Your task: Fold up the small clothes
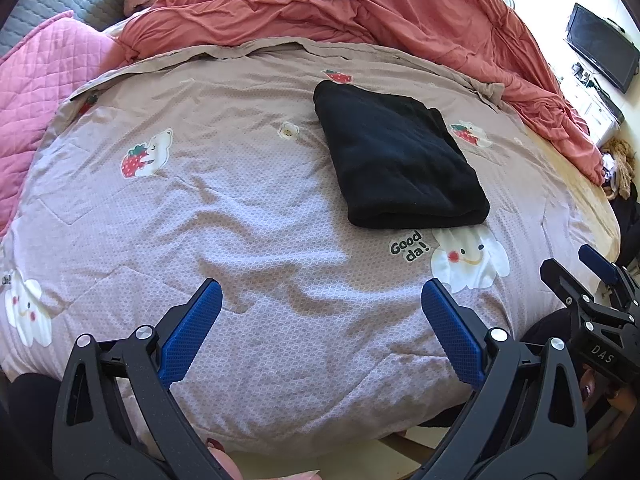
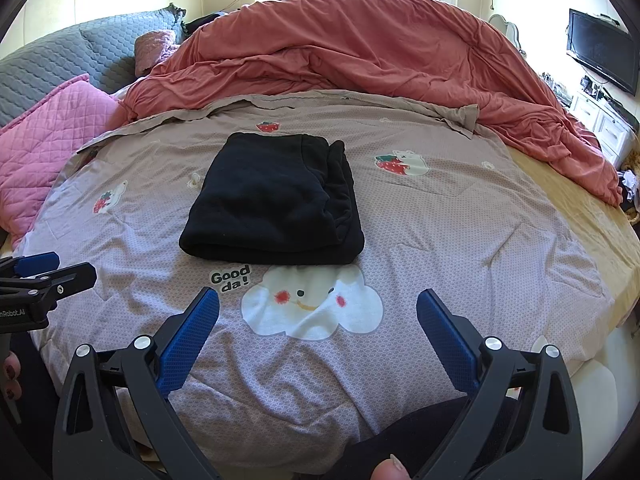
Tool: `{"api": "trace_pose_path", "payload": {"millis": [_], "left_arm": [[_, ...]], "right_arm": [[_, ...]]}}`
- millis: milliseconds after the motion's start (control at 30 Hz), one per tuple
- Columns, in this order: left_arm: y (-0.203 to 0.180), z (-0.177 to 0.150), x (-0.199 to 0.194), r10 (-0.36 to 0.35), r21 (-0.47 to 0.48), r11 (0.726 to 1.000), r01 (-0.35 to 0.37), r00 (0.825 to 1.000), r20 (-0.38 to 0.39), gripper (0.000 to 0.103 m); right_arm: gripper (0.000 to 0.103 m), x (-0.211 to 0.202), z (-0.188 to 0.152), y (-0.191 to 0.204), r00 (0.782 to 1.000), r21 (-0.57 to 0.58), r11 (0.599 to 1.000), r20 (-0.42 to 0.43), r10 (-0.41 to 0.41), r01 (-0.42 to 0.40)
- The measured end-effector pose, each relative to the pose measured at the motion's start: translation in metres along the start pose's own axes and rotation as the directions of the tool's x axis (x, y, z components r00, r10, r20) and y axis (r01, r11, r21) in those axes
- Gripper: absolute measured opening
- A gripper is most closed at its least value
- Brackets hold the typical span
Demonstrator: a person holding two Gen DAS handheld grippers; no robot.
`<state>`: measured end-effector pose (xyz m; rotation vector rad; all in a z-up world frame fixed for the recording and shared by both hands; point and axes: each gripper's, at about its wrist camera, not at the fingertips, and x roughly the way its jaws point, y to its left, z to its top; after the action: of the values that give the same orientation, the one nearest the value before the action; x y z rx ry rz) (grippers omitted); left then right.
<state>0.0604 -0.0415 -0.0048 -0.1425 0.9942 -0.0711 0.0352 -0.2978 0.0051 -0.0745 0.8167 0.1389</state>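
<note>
A black garment point(image 1: 400, 160) point(image 2: 276, 200) lies folded into a thick rectangle on the patterned bedspread point(image 1: 248, 208) point(image 2: 460, 232), its folded edge toward me. My left gripper point(image 1: 322, 294) hovers open over the bedspread, well short of the garment and to its left, nothing between its blue pads point(image 1: 192, 328). My right gripper point(image 2: 318, 302) is open too, above the white cloud print, a little short of the garment. In the left wrist view the right gripper point(image 1: 592, 276) shows at the right edge; in the right wrist view the left gripper point(image 2: 36, 268) shows at the left edge.
A rumpled orange duvet point(image 2: 360, 52) fills the far half of the bed. A pink quilted pillow point(image 2: 48, 136) and grey headboard cushion point(image 2: 60, 56) lie at left. A black TV point(image 2: 604, 50) hangs on the right wall above white drawers. The bed's edge runs close below the grippers.
</note>
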Motion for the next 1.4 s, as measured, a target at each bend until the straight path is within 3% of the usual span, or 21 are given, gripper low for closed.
{"api": "trace_pose_path", "payload": {"millis": [1267, 1400], "left_arm": [[0.0005, -0.0002, -0.0007, 0.013, 0.011, 1.0, -0.014, 1.0, 0.004, 0.094], [0.002, -0.001, -0.0005, -0.017, 0.007, 1.0, 0.017, 1.0, 0.0, 0.094]], "right_arm": [[0.098, -0.0024, 0.0027, -0.0018, 1.0, -0.008, 1.0, 0.009, -0.019, 0.019], [0.098, -0.0037, 0.0032, -0.0061, 0.999, 0.006, 0.999, 0.014, -0.033, 0.033]]}}
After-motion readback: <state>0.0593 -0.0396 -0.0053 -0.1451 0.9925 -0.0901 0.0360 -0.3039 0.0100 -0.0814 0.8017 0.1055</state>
